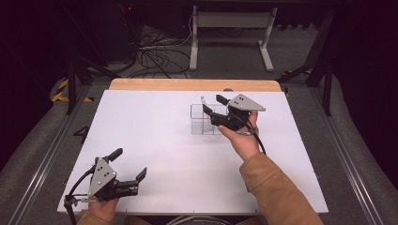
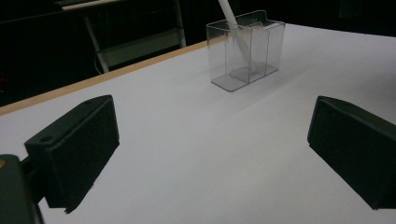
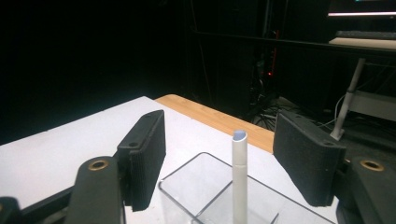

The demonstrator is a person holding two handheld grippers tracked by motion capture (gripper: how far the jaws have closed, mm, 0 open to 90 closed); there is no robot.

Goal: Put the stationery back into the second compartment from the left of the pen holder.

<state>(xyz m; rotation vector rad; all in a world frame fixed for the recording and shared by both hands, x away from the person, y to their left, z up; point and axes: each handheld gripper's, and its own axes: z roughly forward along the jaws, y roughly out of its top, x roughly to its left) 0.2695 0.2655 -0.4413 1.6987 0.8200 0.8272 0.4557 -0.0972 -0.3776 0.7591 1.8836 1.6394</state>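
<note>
A clear plastic organiser box (image 1: 205,119) with compartments stands on the white table, right of centre. A white pen (image 1: 203,101) leans upright in one of its compartments; it also rises in the box (image 2: 245,49) as a white pen (image 2: 236,32) in the left gripper view. My right gripper (image 1: 212,106) hovers over the box, open, its pads apart on both sides of the pen (image 3: 239,182) without touching it. My left gripper (image 1: 129,163) rests near the table's front left edge, open and with nothing between its fingers.
The white board (image 1: 155,140) lies on a wooden table whose far edge (image 1: 187,85) shows. Beyond it stand a white desk frame (image 1: 230,33) and loose cables (image 1: 155,54) on the floor. Dark stands flank the table.
</note>
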